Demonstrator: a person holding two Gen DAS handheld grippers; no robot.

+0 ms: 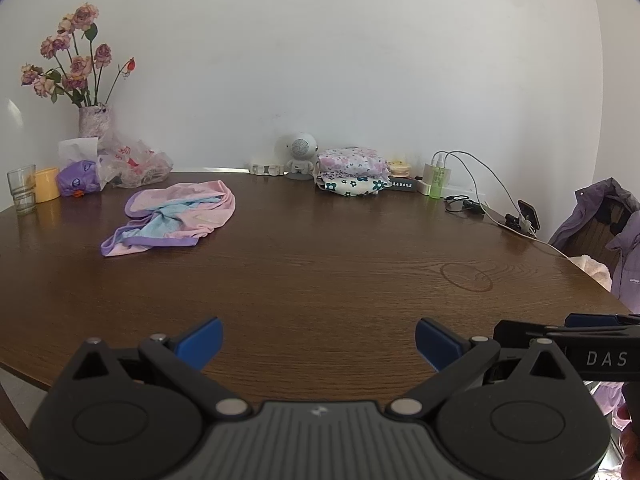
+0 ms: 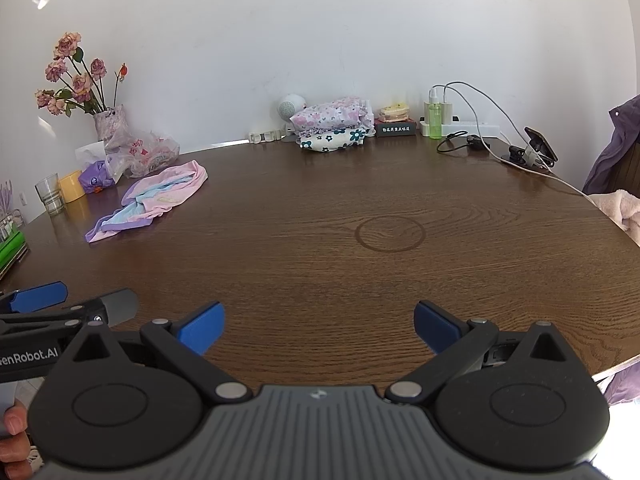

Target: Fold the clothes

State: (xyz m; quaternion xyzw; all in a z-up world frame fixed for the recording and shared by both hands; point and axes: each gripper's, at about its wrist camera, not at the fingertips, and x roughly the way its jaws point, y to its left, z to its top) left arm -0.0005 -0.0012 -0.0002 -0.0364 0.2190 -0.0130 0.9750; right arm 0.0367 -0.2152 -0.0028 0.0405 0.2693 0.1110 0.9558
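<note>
A crumpled pink, light-blue and purple garment (image 1: 172, 216) (image 2: 150, 200) lies unfolded on the left part of the dark wooden table (image 1: 320, 272) (image 2: 320, 272). A stack of folded floral clothes (image 1: 352, 172) (image 2: 332, 124) rests at the far edge by the wall. My left gripper (image 1: 319, 346) is open over the table's near edge, nothing between its blue fingers, well short of the garment. My right gripper (image 2: 318, 328) is open too, empty, beside the left one. Each gripper shows at the edge of the other's view.
Along the wall stand a vase of dried roses (image 1: 94, 120), a plastic bag (image 1: 134, 164), a glass (image 1: 22, 194), a yellow cup (image 1: 47, 184), a small white speaker (image 1: 300, 152), a green bottle (image 1: 438, 180), a power strip with cables and a phone on a stand (image 1: 528, 216). A purple jacket (image 1: 600, 228) hangs at the right.
</note>
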